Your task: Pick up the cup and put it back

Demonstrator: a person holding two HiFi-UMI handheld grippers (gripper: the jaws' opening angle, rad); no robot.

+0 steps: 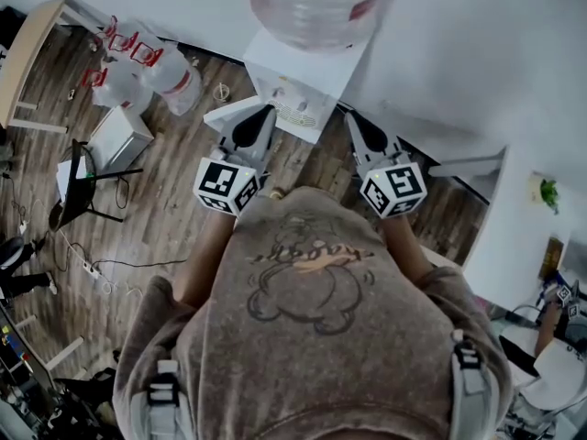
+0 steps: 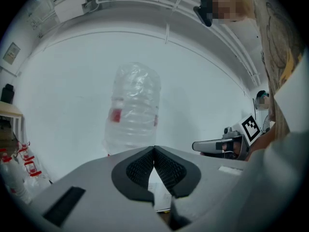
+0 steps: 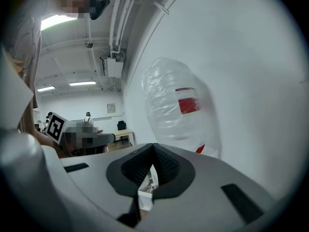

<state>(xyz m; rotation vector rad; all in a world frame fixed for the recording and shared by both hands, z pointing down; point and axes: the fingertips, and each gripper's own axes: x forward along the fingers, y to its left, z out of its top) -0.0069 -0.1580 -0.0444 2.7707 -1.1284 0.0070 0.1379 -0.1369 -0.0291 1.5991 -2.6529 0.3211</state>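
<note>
Cup not discernible; left gripper [image 2: 154,149] and right gripper [image 3: 153,146], jaws pressed together on nothing, face a water bottle [image 2: 133,110] whose red label [image 3: 188,103] is unreadable.

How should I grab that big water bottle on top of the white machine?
Probably by its round sides, the left gripper coming from its left and the right gripper from its right. The big bottle stands neck-down on the white dispenser, so its neck is hidden, and its body looks too wide for one pair of fingers.
</note>
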